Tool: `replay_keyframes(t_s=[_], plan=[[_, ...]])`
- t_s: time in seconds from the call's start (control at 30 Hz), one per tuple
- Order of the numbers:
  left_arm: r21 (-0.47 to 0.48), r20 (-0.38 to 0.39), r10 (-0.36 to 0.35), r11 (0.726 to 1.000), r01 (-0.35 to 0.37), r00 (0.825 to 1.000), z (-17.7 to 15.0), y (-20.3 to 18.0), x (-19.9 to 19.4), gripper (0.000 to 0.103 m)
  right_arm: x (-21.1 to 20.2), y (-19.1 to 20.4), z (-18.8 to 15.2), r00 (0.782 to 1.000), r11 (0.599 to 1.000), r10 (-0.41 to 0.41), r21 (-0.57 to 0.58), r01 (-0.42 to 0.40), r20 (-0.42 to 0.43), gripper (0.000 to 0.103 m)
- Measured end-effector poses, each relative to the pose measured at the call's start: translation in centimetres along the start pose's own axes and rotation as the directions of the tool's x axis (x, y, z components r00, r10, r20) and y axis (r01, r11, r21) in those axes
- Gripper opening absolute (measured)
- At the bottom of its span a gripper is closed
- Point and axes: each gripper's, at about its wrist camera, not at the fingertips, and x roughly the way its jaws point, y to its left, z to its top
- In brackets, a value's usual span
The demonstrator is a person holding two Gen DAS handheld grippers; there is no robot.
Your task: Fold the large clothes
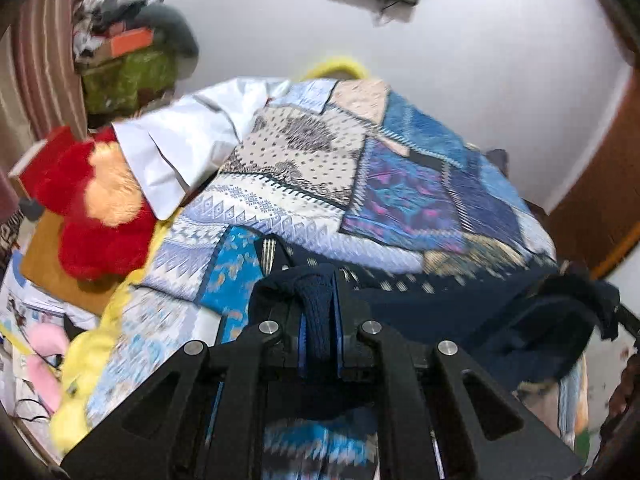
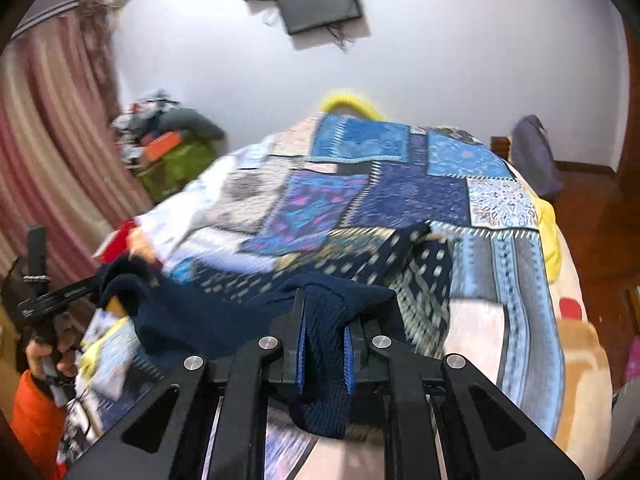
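A dark navy garment (image 1: 460, 308) with a ribbed knit edge is stretched between both grippers above the patchwork bedspread (image 1: 320, 160). My left gripper (image 1: 318, 280) is shut on a ribbed fold of it. My right gripper (image 2: 324, 300) is shut on another ribbed fold, and the garment (image 2: 208, 316) runs left from it toward the other gripper (image 2: 60, 296), held by a hand in an orange sleeve. The garment's patterned part (image 2: 400, 256) lies on the bedspread (image 2: 400, 184).
A red plush toy (image 1: 92, 200) and a white cloth (image 1: 180, 148) lie on the bed's left side. A green pile with boxes (image 1: 128, 68) stands by the striped curtain (image 2: 48, 140). A screen (image 2: 316, 0) hangs on the white wall. Yellow blanket (image 1: 88, 360) edges the bed.
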Motion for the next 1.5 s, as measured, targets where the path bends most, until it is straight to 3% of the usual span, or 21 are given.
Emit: replay_keyframes(t_s=[0.13,0.27,0.43,0.5,0.6,0.67,0.7,0.83,0.93,0.97,1.0,1.07,1.17,1.27,1.4,1.5], plan=[[-0.003,-0.081,0.07,0.997,-0.071,0.994,0.8,0.6,7.4,0.01,7.6,-1.8,1.6,0.995,0.997,-0.068,0.022,0.07,-0.072,0.011],[-0.006,-0.196,0.122,0.992,-0.126,0.973,-0.6,1.9,14.2,0.012,14.0,-4.5,1.4,0.983,0.994,-0.099,0.039,0.106,-0.152,0.012],[0.068,-0.187,0.172,0.984,-0.162,0.967,-1.5,1.8,15.6,0.016,14.2,-7.0,1.0,0.989,0.998,-0.011,0.055,0.02,-0.151,0.012],[0.096,-0.2,0.192,0.98,-0.175,0.961,-1.3,1.6,15.7,0.016,13.5,-7.7,1.0,0.988,0.999,-0.015,0.037,0.021,-0.152,0.012],[0.157,-0.232,0.202,0.973,-0.168,0.952,-0.7,1.3,15.4,0.017,11.6,-9.2,0.9,0.982,0.991,-0.132,-0.004,0.132,-0.134,0.012],[0.194,-0.256,0.204,0.968,-0.157,0.945,-0.1,1.0,14.8,0.019,10.1,-10.3,0.9,0.944,0.95,-0.311,-0.027,0.31,-0.105,0.012],[0.204,-0.264,0.199,0.968,-0.147,0.944,0.3,0.9,14.0,0.022,9.4,-10.7,0.8,0.938,0.942,-0.335,-0.046,0.332,-0.095,0.012],[0.208,-0.253,0.154,0.973,-0.101,0.955,1.7,0.5,10.6,0.037,5.8,-11.2,0.3,0.963,0.967,-0.253,-0.048,0.25,-0.088,0.012],[0.218,-0.209,0.146,0.971,-0.1,0.967,2.3,0.1,7.7,0.07,3.7,-9.7,-0.2,0.974,0.975,-0.216,-0.077,0.211,-0.065,0.012],[0.234,-0.147,0.182,0.961,-0.144,0.972,2.6,-0.2,6.5,0.086,3.2,-9.0,-0.4,0.979,0.978,-0.194,-0.085,0.189,-0.062,0.012],[0.243,-0.085,0.199,0.954,-0.173,0.976,2.6,-0.3,5.1,0.094,2.9,-8.4,-0.6,0.982,0.981,-0.176,-0.089,0.17,-0.065,0.012],[0.237,-0.02,0.197,0.953,-0.187,0.98,2.5,-0.4,3.0,0.097,2.9,-6.6,-1.2,0.989,0.988,-0.125,-0.102,0.117,-0.079,0.012],[0.242,-0.05,0.145,0.962,-0.129,0.988,1.7,-0.5,2.0,0.097,3.3,-3.7,-2.2,0.992,0.989,-0.063,-0.139,0.048,-0.106,0.012],[0.293,-0.09,0.109,0.953,-0.078,0.99,-0.7,-1.3,2.4,0.097,4.8,-1.2,-3.2,0.99,0.985,-0.024,-0.17,0.0,-0.141,0.012],[0.386,-0.16,0.154,0.919,-0.082,0.975,-4.8,-2.9,6.3,0.097,8.1,1.0,-4.4,0.981,0.975,-0.027,-0.22,-0.016,-0.192,0.012],[0.416,-0.183,0.224,0.9,-0.131,0.957,-6.1,-3.3,9.8,0.097,11.5,1.6,-4.9,0.97,0.971,-0.049,-0.239,-0.009,-0.238,0.012]])
